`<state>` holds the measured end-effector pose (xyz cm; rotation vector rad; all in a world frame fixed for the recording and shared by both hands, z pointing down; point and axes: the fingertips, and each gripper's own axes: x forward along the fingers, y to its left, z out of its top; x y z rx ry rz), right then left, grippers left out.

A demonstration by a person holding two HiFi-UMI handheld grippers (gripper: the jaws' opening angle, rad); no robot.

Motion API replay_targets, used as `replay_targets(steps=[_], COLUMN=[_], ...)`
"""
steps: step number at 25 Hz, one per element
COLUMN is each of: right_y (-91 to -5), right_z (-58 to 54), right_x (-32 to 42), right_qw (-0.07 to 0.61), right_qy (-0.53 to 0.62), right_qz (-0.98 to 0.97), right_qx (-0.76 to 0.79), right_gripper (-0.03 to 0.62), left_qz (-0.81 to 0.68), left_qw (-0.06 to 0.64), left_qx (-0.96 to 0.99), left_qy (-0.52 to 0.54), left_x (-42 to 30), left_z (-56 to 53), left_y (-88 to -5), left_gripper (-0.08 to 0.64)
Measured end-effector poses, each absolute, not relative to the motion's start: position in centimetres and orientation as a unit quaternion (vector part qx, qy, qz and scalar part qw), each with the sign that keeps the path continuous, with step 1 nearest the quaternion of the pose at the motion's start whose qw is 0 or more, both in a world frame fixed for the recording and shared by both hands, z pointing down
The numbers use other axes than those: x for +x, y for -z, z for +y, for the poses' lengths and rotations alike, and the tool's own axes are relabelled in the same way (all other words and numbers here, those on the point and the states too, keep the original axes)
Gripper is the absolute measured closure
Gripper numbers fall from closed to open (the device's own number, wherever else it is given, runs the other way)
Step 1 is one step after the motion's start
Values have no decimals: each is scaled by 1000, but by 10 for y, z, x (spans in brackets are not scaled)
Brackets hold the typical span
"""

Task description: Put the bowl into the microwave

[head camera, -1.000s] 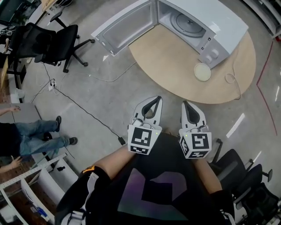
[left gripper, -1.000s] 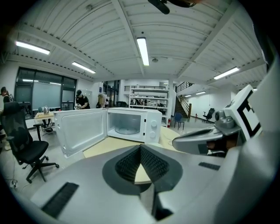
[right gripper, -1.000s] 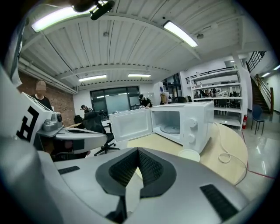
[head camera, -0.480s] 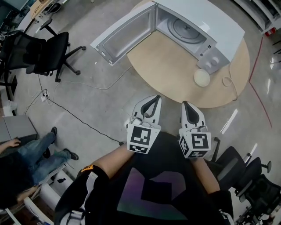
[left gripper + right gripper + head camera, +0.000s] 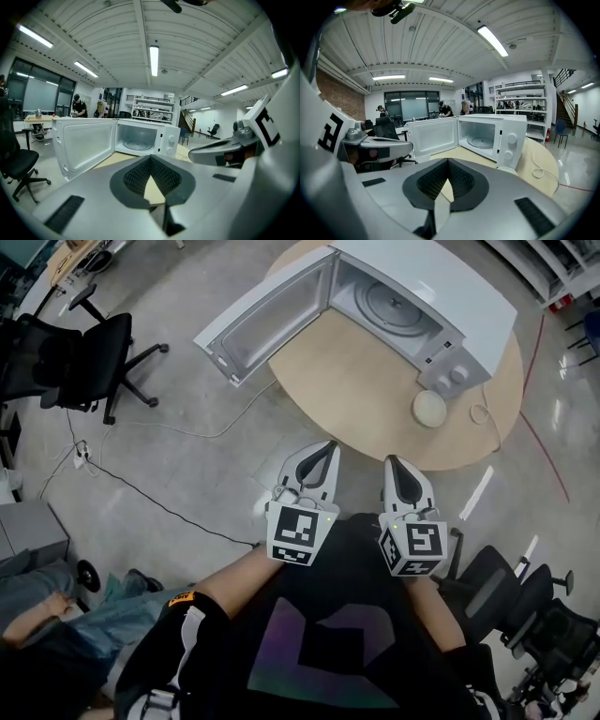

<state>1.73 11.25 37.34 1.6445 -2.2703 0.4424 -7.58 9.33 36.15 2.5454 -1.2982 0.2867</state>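
Head view: the microwave (image 5: 441, 296) stands on the round bench (image 5: 366, 390) with its door (image 5: 267, 320) swung wide, and the glass turntable (image 5: 394, 301) lies in its cavity. The bowl (image 5: 430, 408) sits on the bench just beside the microwave's control-panel corner, outside it; I cannot tell what it holds. My left hand-held gripper (image 5: 326, 448) and right hand-held gripper (image 5: 392, 462) hang side by side near my body, short of the bench edge. Each one's own view shows its tips pressed together on nothing. Compared with a second ago, both hand-held grippers keep the same pose and the bowl has not moved. The black office chair (image 5: 89, 357) and the seated person (image 5: 56, 615) have slid toward the lower left.
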Motion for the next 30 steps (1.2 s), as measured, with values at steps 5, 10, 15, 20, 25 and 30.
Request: replay_targets(steps=[5, 10, 15, 20, 25, 30], right_y=[-375, -378, -380, -382, -389, -399], right_z=[107, 98, 82, 71, 62, 56], right_x=[18, 21, 33, 58, 94, 133], right_qw=[148, 145, 144, 139, 139, 144], right_qy=[-156, -159, -161, -165, -179, -194], right_qz=[-789, -797, -806, -808, -799, -786], right_qx=[576, 564, 551, 549, 557, 569], right_gripper=[577, 577, 577, 577, 577, 577], left_qz=[-451, -461, -477, -476, -470, -460], left_qw=[133, 131, 128, 122, 122, 123], left_qx=[877, 871, 862, 863, 865, 869], left_qy=[-96, -104, -109, -116, -125, -138], left_x=[-79, -75, -64, -36, -3, 32], left_z=[88, 82, 70, 61, 50, 41], left_y=[-361, -363, -360, -358, -361, -370], left_gripper=[514, 514, 514, 514, 514, 514])
